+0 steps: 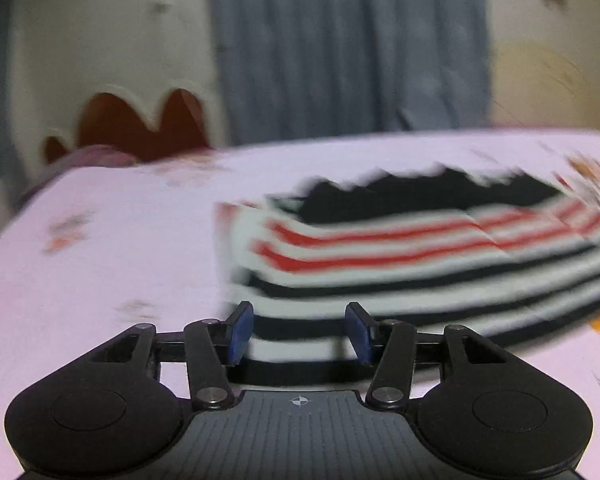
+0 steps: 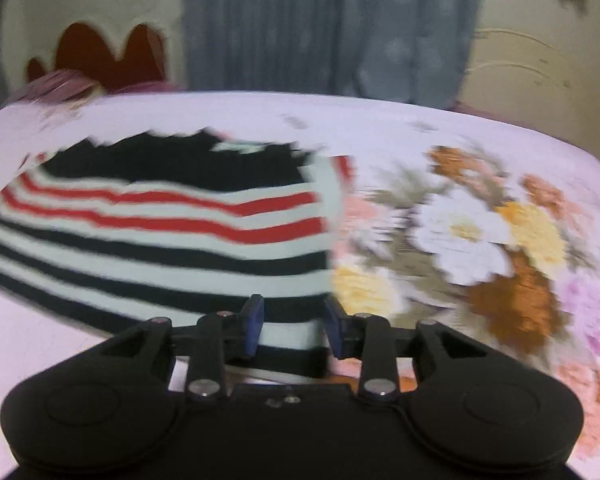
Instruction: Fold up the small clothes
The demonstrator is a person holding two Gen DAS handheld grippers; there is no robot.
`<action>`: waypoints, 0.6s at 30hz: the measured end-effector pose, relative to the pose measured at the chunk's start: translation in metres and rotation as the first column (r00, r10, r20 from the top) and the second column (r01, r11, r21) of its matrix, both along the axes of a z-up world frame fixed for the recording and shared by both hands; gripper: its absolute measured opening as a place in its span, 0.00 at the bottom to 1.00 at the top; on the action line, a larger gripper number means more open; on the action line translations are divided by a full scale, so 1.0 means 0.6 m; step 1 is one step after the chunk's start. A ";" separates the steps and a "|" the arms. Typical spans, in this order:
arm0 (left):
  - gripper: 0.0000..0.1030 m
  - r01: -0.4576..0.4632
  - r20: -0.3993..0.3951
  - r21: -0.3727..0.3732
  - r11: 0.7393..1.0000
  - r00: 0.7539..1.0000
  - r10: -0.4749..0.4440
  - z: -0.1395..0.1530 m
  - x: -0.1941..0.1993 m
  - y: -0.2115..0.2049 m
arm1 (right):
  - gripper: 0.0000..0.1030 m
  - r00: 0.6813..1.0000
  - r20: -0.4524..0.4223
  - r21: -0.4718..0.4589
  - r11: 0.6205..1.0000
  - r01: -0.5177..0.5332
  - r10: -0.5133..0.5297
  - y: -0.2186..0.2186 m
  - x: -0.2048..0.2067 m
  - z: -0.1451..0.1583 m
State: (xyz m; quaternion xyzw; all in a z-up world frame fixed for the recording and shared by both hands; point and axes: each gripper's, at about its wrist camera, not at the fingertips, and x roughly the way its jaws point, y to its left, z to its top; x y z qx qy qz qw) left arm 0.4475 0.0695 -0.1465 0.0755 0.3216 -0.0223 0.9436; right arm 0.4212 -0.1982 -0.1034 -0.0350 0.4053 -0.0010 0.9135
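Observation:
A small striped garment [image 1: 420, 256], white with black and red stripes and a black upper part, lies flat on a pink bedsheet [image 1: 100, 248]. My left gripper [image 1: 300, 330] is open, its blue pads [image 1: 240, 330] over the garment's near left corner. In the right wrist view the same garment [image 2: 160, 236] lies on the left. My right gripper [image 2: 294, 328] is open over its near right corner, its blue pads [image 2: 254, 326] apart. Both views are motion-blurred.
The pink sheet carries a large flower print [image 2: 480, 248] right of the garment. A grey-blue curtain [image 1: 348, 48] hangs behind the bed. A brown scalloped headboard [image 1: 140, 128] stands at the back left, against a cream wall.

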 end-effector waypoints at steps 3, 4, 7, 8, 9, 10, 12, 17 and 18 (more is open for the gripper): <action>0.51 -0.043 -0.089 -0.053 0.998 0.995 0.038 -0.039 0.023 0.010 | 0.29 0.996 -0.086 -0.064 0.998 0.009 -0.015 0.007 0.015 -0.044; 0.52 -0.041 -0.084 -0.100 0.994 0.996 0.033 -0.043 0.023 0.025 | 0.29 0.997 -0.072 -0.050 0.999 0.009 -0.013 0.001 0.011 -0.044; 0.52 -0.032 -0.088 -0.108 0.994 0.996 0.023 -0.036 0.027 0.046 | 0.28 0.996 -0.084 -0.073 0.997 -0.016 0.010 0.005 0.009 -0.034; 0.52 -0.034 -0.077 -0.104 0.994 0.997 0.026 -0.029 0.028 0.047 | 0.29 0.997 -0.070 -0.069 0.998 -0.015 0.010 0.006 0.011 -0.030; 0.52 -0.035 -0.051 -0.105 0.994 0.998 0.029 -0.021 0.030 0.048 | 0.29 0.999 -0.049 -0.055 0.998 -0.007 0.004 0.006 0.012 -0.024; 0.52 -0.035 -0.031 -0.110 0.993 0.999 0.032 -0.015 0.035 0.048 | 0.30 1.000 -0.027 -0.041 0.999 0.003 -0.004 0.006 0.015 -0.020; 0.52 -0.052 -0.044 -0.109 0.993 0.998 0.047 -0.016 0.058 0.048 | 0.30 0.999 0.009 -0.031 0.999 0.032 -0.032 0.003 0.031 -0.017; 0.52 -0.004 -0.082 -0.047 0.999 0.997 0.001 -0.033 0.080 0.031 | 0.30 0.999 -0.024 -0.104 0.994 0.029 -0.032 0.006 0.063 -0.050; 0.52 -0.002 -0.086 -0.038 0.999 0.996 -0.001 -0.032 0.081 0.028 | 0.31 0.999 -0.032 -0.130 0.991 0.021 -0.025 0.013 0.065 -0.050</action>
